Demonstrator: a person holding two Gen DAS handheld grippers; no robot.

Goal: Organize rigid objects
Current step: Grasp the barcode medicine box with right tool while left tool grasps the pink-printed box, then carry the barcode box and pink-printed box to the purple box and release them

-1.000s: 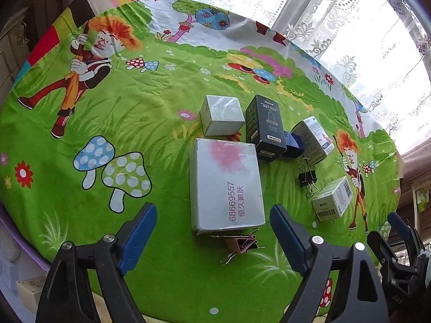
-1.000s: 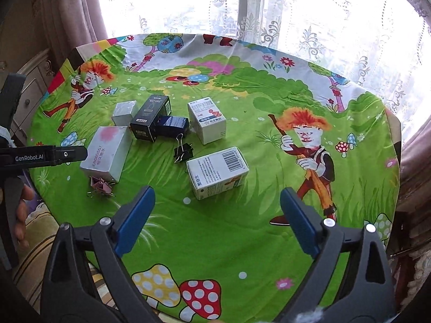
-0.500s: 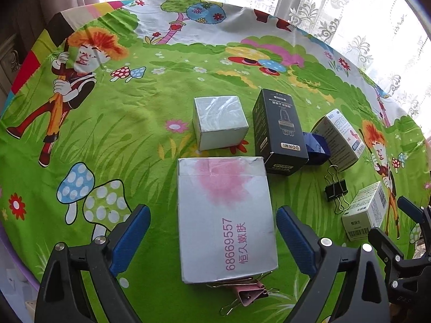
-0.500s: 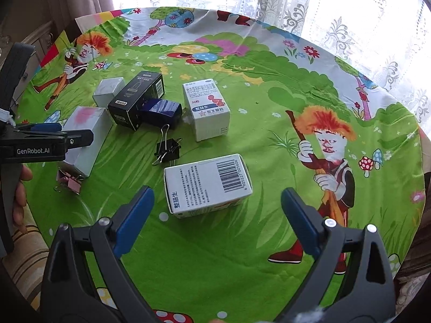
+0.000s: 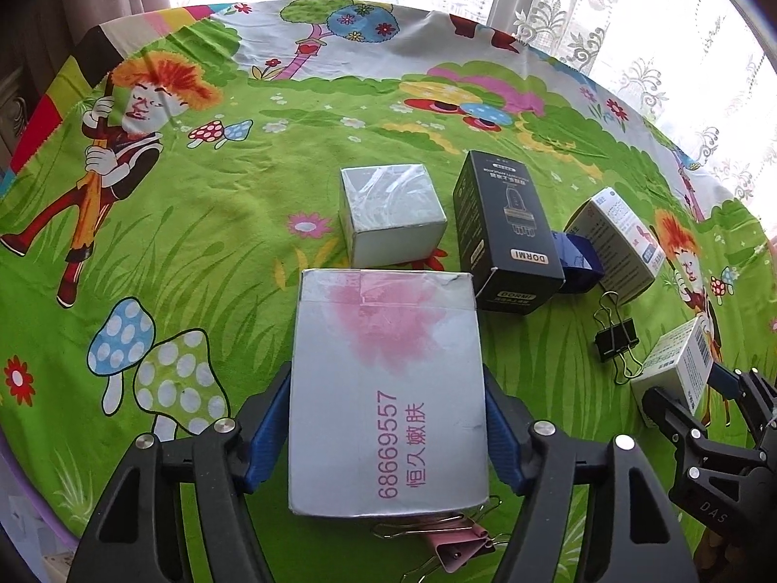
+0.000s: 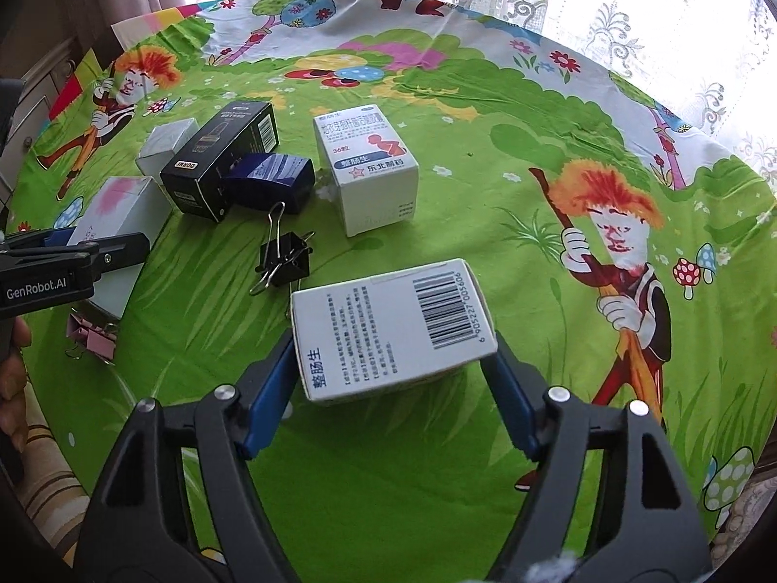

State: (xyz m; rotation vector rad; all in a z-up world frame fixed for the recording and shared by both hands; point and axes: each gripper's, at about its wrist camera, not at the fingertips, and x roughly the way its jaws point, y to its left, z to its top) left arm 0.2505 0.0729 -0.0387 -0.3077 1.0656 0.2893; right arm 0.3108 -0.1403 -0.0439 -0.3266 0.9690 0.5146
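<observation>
A large silver box (image 5: 388,388) with a pink smudge and pink numerals lies flat on the cartoon tablecloth. My left gripper (image 5: 387,374) straddles its near half. The jaws are closing, and the blue pads (image 5: 269,427) lie against both long sides. A white medicine box with a barcode (image 6: 388,335) lies on its side. It is between the pads of my right gripper (image 6: 393,340), whose jaws are also closing and touch its two ends. The left wrist view shows that box (image 5: 677,364) at far right, inside the right gripper's black fingers.
Behind the large box stand a small silver cube box (image 5: 391,216), a black DORMI box (image 5: 507,238), a small blue box (image 5: 578,262) and an upright white medicine box (image 6: 371,170). A black binder clip (image 6: 286,260) and a pink one (image 5: 461,549) lie nearby. A hand (image 6: 14,354) shows at the left edge.
Both grippers came down and forward onto their boxes. Their jaws narrowed from wide open until the pads met the sides of the boxes. No object on the cloth has shifted.
</observation>
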